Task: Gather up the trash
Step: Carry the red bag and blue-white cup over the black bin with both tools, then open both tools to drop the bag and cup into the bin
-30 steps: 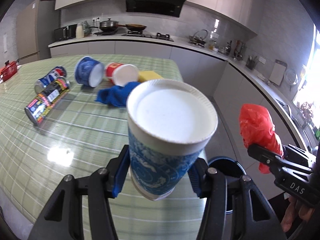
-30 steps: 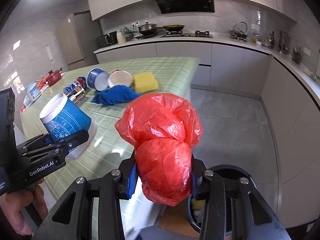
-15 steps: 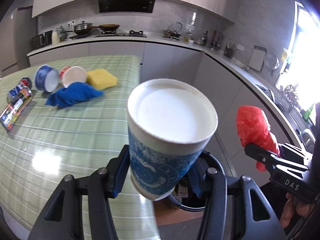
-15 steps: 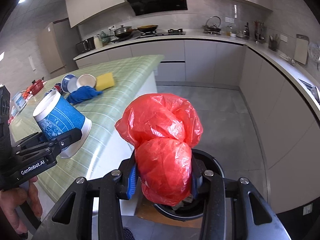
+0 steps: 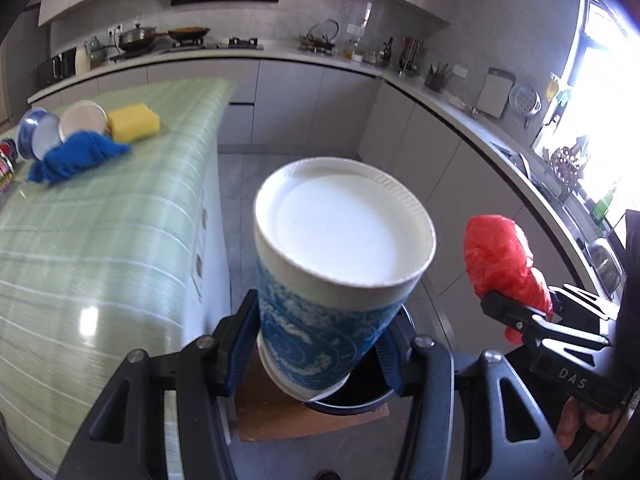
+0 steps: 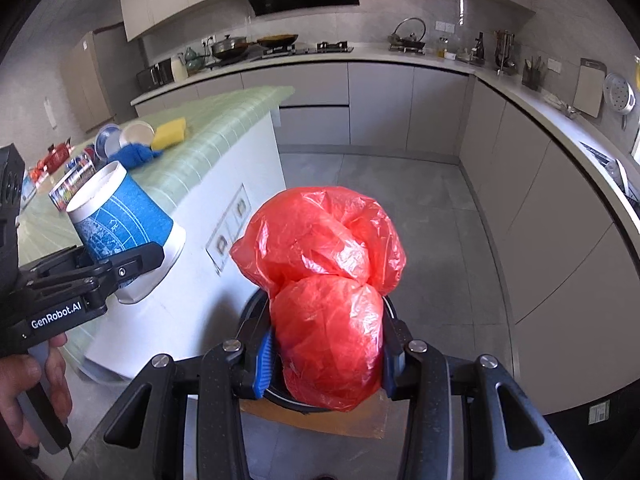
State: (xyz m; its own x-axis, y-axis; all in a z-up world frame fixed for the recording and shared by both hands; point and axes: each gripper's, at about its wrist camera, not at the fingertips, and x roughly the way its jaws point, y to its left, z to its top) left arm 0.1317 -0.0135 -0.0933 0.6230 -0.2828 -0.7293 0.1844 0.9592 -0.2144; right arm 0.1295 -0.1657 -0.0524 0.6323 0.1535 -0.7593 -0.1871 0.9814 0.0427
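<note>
At 9 o'clock in the left wrist view, a green-checked glossy counter (image 5: 100,240) carries a blue cloth (image 5: 76,156) and yellow sponge (image 5: 134,122). Left gripper (image 5: 320,344) is clamped on an inverted blue-patterned paper cup (image 5: 340,280), above a black round bin (image 5: 360,392).

Right wrist view: right gripper (image 6: 326,364) pinches a crumpled red plastic bag (image 6: 324,280) over the bin; only here show grey floor tiles (image 6: 440,240) and counter-side sockets (image 6: 228,228).

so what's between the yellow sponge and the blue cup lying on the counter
A white-bottomed cup on its side, with the blue cloth just in front. Both wrist views show sponge, that cup, then the blue cup.
</note>
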